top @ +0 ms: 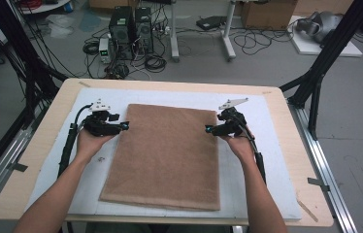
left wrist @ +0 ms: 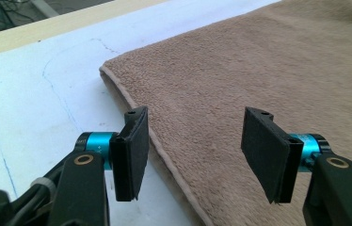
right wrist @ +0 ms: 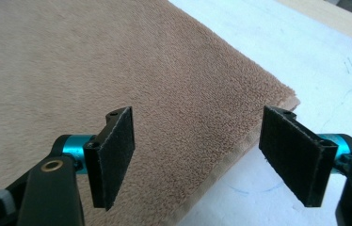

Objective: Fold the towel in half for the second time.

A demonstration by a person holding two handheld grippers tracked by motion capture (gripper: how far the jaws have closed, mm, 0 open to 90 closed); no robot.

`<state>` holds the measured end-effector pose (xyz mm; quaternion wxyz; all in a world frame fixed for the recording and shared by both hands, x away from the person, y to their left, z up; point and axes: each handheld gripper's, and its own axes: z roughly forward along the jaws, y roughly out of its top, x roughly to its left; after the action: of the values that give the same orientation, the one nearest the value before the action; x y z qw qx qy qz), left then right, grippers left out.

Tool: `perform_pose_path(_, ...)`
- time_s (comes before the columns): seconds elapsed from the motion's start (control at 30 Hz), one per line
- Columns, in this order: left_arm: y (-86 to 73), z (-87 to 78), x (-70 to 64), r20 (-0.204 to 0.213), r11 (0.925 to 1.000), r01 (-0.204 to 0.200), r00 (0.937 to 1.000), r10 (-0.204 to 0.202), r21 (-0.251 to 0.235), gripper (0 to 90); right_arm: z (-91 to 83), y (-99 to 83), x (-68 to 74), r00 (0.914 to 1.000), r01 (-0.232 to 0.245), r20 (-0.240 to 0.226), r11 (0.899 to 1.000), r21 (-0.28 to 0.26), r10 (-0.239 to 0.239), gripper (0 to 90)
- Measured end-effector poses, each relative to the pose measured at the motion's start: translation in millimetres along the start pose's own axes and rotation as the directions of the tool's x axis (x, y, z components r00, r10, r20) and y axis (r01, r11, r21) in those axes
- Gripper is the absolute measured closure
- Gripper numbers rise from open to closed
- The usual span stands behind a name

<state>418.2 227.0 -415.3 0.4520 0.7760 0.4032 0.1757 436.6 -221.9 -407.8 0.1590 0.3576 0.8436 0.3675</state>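
A brown towel lies flat on the white mat, roughly rectangular, its long side running away from me. My left gripper hovers at the towel's left edge near the far corner, open, its jaws straddling the hemmed edge with nothing between them. My right gripper stands open at the towel's right edge near the far corner; its jaws straddle that edge of the towel. In the left gripper view the towel spreads to the right of the mat.
The mat covers a light wooden table. Black frame legs stand at the far right and far left. Computer towers, cables and boxes sit on the floor beyond the table.
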Motion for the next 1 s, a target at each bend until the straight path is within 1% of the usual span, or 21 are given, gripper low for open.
perform_pose_path(0.03,-1.1,2.8,0.8,-0.002,0.9999,0.016,0.9999,-0.016,-0.004,43.1,2.2,-0.9,-1.4,1.0000,-0.002,0.006,1.000,0.004,0.002,26.5)
perform_pose_path(0.07,-2.3,5.2,2.2,-0.007,0.9997,0.025,0.9997,-0.025,0.003,43.3,3.6,-2.1,-2.5,0.9999,-0.012,0.010,1.000,0.009,0.012,26.6)
perform_pose_path(0.13,-5.3,9.9,4.4,-0.014,0.9992,0.032,0.9994,-0.032,0.024,43.6,6.2,-4.3,-5.5,0.9995,-0.029,0.015,1.000,0.011,0.029,26.7)
perform_pose_path(0.17,-6.9,12.1,5.2,-0.020,0.9988,0.031,0.9993,-0.030,0.038,43.6,7.6,-5.3,-6.6,0.9994,-0.032,0.016,0.999,0.014,0.032,26.8)
perform_pose_path(0.2,-8.6,14.5,5.6,-0.022,0.9982,0.041,0.9990,-0.040,0.045,43.5,8.9,-6.1,-7.0,0.9993,-0.031,0.023,0.999,0.020,0.030,27.3)
perform_pose_path(0.27,-11.7,19.0,6.3,-0.028,0.9971,0.039,0.9989,-0.037,0.066,43.4,11.8,-7.8,-8.4,0.9991,-0.038,0.021,0.999,0.022,0.038,28.8)
perform_pose_path(0.33,-13.7,23.0,5.4,-0.049,0.9953,0.021,0.9987,-0.016,0.095,42.3,15.0,-9.9,-9.8,0.9985,-0.048,0.025,0.999,0.024,0.048,30.8)
perform_pose_path(0.37,-14.4,24.2,5.4,-0.055,0.9944,0.020,0.9984,-0.015,0.103,42.0,16.9,-11.2,-10.3,0.9983,-0.056,0.019,0.998,0.028,0.056,32.3)
perform_pose_path(0.43,-16.6,27.2,6.0,-0.056,0.9921,0.032,0.9981,-0.025,0.121,42.3,21.3,-13.1,-10.3,0.9982,-0.054,0.029,0.997,0.049,0.053,32.9)
perform_pose_path(0.47,-17.9,27.9,7.4,-0.052,0.9900,0.034,0.9983,-0.027,0.137,43.2,23.2,-14.1,-10.8,0.9983,-0.053,0.025,0.997,0.053,0.052,34.4)
perform_pose_path(0.53,-18.7,27.8,9.0,-0.050,0.9899,0.066,0.9970,-0.060,0.126,45.2,26.0,-16.6,-11.6,0.9972,-0.073,0.015,0.995,0.064,0.073,37.6)
perform_pose_path(0.57,-18.5,27.0,10.5,-0.049,0.9888,0.073,0.9965,-0.067,0.130,46.6,27.8,-18.2,-12.8,0.9967,-0.081,-0.003,0.994,0.068,0.081,39.9)
perform_pose_path(0.6,-18.4,26.9,11.4,-0.050,0.9885,0.083,0.9957,-0.077,0.126,48.7,28.9,-19.9,-13.6,0.9944,-0.103,-0.016,0.993,0.064,0.104,40.2)
perform_pose_path(0.67,-18.6,26.5,12.5,-0.047,0.9871,0.104,0.9940,-0.099,0.122,54.0,28.5,-20.0,-13.1,0.9926,-0.119,-0.017,0.991,0.063,0.120,45.0)
perform_pose_path(0.73,-18.5,26.4,12.1,-0.046,0.9863,0.108,0.9936,-0.103,0.124,59.0,28.2,-19.0,-12.5,0.9926,-0.111,-0.040,0.992,0.066,0.114,55.4)
perform_pose_path(0.77,-18.6,26.7,11.7,-0.035,0.9860,0.112,0.9935,-0.108,0.124,62.8,28.4,-18.4,-12.1,0.9921,-0.110,-0.052,0.992,0.069,0.114,59.5)
perform_pose_path(0.8,-18.8,27.0,11.2,-0.030,0.9852,0.118,0.9928,-0.116,0.124,66.7,28.7,-18.1,-11.4,0.9906,-0.117,-0.064,0.991,0.070,0.121,64.5)
perform_pose_path(0.87,-18.7,27.1,11.0,-0.012,0.9855,0.111,0.9938,-0.111,0.128,72.1,29.2,-18.5,-12.1,0.9857,-0.132,-0.097,0.989,0.067,0.138,72.0)
perform_pose_path(0.9,-18.7,27.2,10.7,0.000,0.9855,0.110,0.9939,-0.111,0.129,75.9,29.3,-19.3,-13.3,0.9805,-0.148,-0.120,0.987,0.068,0.155,77.2)
perform_pose_path(0.93,-18.4,27.4,9.9,0.001,0.9852,0.112,0.9936,-0.113,0.130,78.9,29.6,-19.6,-13.4,0.9755,-0.164,-0.138,0.984,0.069,0.172,78.6)
perform_pose_path(1.0,-18.3,27.3,10.2,0.007,0.9846,0.118,0.9928,-0.120,0.129,81.2,29.4,-19.2,-13.2,0.9756,-0.160,-0.141,0.985,0.069,0.168,80.3)
